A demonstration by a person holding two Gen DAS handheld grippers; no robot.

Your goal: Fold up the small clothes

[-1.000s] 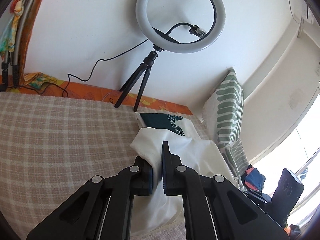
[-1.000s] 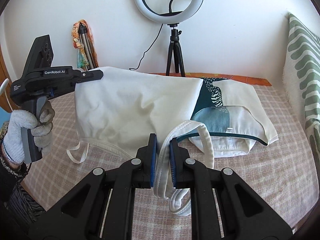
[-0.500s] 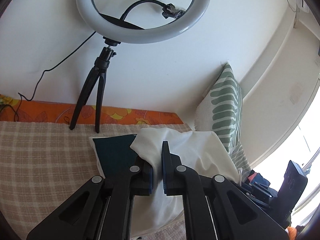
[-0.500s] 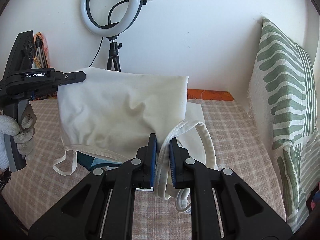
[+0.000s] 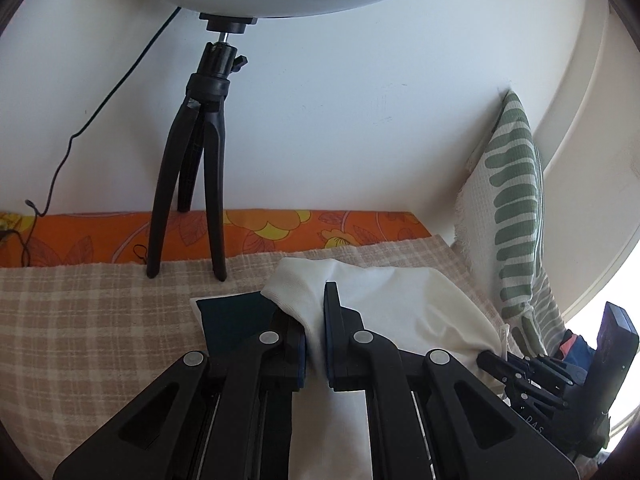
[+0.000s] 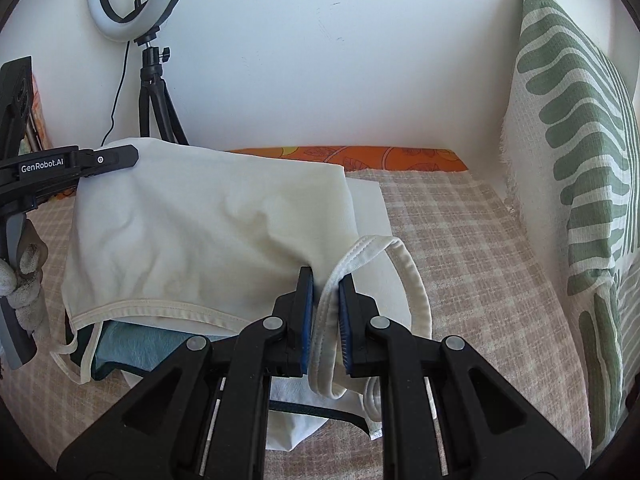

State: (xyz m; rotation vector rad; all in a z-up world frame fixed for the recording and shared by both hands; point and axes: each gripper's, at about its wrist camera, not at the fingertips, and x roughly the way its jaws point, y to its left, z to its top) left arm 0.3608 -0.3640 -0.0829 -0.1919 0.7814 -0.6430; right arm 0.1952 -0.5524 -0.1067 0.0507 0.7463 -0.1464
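Note:
A cream tank top (image 6: 200,236) hangs stretched between my two grippers above the checked bed cover. My left gripper (image 5: 316,320) is shut on one corner of it (image 5: 384,312); it also shows in the right wrist view (image 6: 116,158) at the far left. My right gripper (image 6: 326,296) is shut on the other corner beside a looped strap (image 6: 404,272); it shows in the left wrist view (image 5: 492,360). Under the top lies a folded white and teal garment (image 6: 136,344), seen as a dark teal patch (image 5: 236,320) in the left wrist view.
A ring light on a black tripod (image 5: 192,184) stands at the back against the wall, with a cable trailing left. A green striped pillow (image 6: 580,168) leans on the right. An orange flowered cloth (image 5: 280,232) runs along the wall. The checked cover (image 6: 480,264) spreads to the right.
Both grippers have carried the cream top toward the back wall and to the right, over the folded teal garment. The ring light and pillow now look much closer.

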